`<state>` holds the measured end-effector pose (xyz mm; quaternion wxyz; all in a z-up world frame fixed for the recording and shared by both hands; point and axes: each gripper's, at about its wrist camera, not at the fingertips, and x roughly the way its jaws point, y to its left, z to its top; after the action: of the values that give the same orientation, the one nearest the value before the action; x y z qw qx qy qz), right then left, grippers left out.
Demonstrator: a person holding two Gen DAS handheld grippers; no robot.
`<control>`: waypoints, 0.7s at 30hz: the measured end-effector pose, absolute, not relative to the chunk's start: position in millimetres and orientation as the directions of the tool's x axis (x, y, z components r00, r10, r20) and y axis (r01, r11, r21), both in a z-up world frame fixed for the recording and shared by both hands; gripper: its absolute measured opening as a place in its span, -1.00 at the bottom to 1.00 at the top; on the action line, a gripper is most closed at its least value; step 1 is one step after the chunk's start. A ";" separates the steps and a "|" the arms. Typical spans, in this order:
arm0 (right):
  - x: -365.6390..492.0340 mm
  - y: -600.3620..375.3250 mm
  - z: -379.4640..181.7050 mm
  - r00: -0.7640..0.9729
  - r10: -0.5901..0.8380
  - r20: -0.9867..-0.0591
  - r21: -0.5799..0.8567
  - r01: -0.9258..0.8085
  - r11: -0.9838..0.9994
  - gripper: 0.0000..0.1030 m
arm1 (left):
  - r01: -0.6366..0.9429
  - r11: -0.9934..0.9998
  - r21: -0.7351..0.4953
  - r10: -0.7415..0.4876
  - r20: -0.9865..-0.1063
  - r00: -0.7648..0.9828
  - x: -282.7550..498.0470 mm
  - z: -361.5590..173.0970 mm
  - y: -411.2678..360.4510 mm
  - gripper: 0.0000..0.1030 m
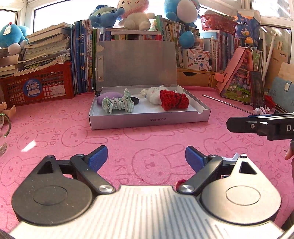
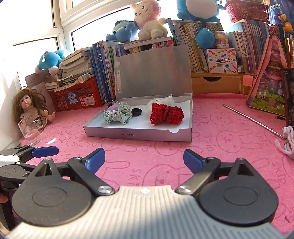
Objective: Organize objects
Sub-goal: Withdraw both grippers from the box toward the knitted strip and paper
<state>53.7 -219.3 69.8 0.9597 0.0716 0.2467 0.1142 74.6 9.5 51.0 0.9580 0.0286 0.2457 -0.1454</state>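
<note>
Only right wrist view: doll (image 2: 31, 106), glass (image 2: 31, 131), beside silver box (image 2: 137, 135).

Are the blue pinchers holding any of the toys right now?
No. The left gripper and the right gripper are both open with only the pink cloth between their fingers. The red knitted bundle lies in the silver box.

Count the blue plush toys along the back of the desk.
4. One on the book pile at far left; one on the upright books beside the pink-and-cream plush; one at top right of it; a blue ball-shaped piece below. Others may be hidden.
</note>
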 end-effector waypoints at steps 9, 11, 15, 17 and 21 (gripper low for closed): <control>20.9 -210.7 58.5 0.859 0.234 -0.456 0.157 -0.181 0.971 0.90 | 0.329 0.944 -0.028 -0.300 -0.491 0.818 42.0 37.0 7.5 0.82; 20.4 -209.1 55.8 0.857 0.229 -0.462 0.141 -0.183 0.973 0.90 | 0.337 0.941 -0.023 -0.305 -0.490 0.817 37.5 35.4 5.8 0.82; 21.3 -208.1 49.8 0.857 0.200 -0.475 0.120 -0.162 0.979 0.90 | 0.347 0.938 -0.020 -0.312 -0.492 0.813 30.6 32.7 3.4 0.82; 22.9 -208.0 46.2 0.861 0.155 -0.484 0.090 -0.127 0.988 0.89 | 0.357 0.934 -0.033 -0.326 -0.494 0.806 28.4 32.2 2.4 0.82; 27.4 -211.4 38.0 0.834 0.163 -0.526 0.088 -0.138 0.987 0.82 | 0.383 0.923 -0.022 -0.342 -0.500 0.796 25.3 28.0 -4.6 0.82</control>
<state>27.4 -211.4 38.0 0.9574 0.0232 0.2768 0.0785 25.3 -4.6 28.0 0.9467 0.0403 0.2558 -0.1916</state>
